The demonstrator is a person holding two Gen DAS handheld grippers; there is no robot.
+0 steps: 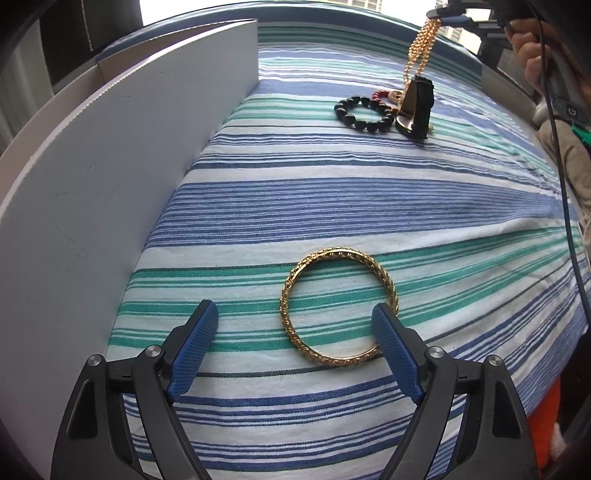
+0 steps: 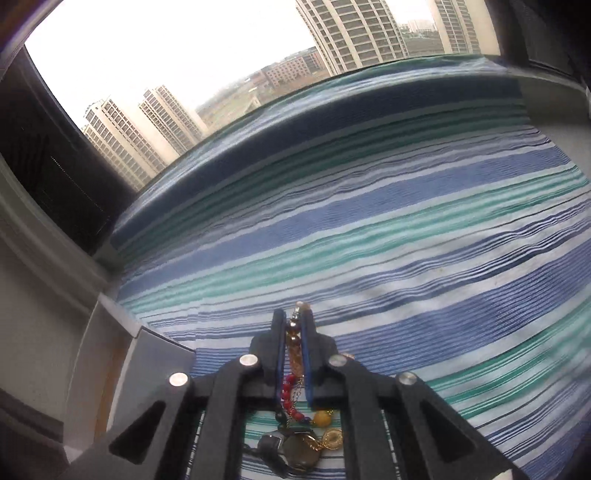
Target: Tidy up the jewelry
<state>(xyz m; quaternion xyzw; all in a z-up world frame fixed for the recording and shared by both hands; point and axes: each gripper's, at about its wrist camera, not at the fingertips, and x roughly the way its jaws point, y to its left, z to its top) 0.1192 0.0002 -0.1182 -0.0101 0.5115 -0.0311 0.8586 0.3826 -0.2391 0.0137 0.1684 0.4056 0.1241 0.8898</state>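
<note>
Your left gripper hangs low over the striped cloth with its blue pads spread wide and nothing between them. The gold bangle lies flat on the cloth just ahead, and its right edge sits under or against the right pad; you cannot tell from this view whether they touch. To the left a white box wall stands upright along the cloth's edge.

Farther off, a black bead bracelet rests on the cloth, with a black watch just beside it, its strap standing up. A gold chain rises from that cluster up to your right gripper, seen at the top of the left wrist view.

In the right wrist view, your right gripper is closed tight on the gold chain, pinched between the pads. Below the fingers hang red beads, a yellow bead and a gold coin pendant, with the watch beneath them on the striped cloth. Whether the red beads and pendant belong to the chain is unclear.
</note>
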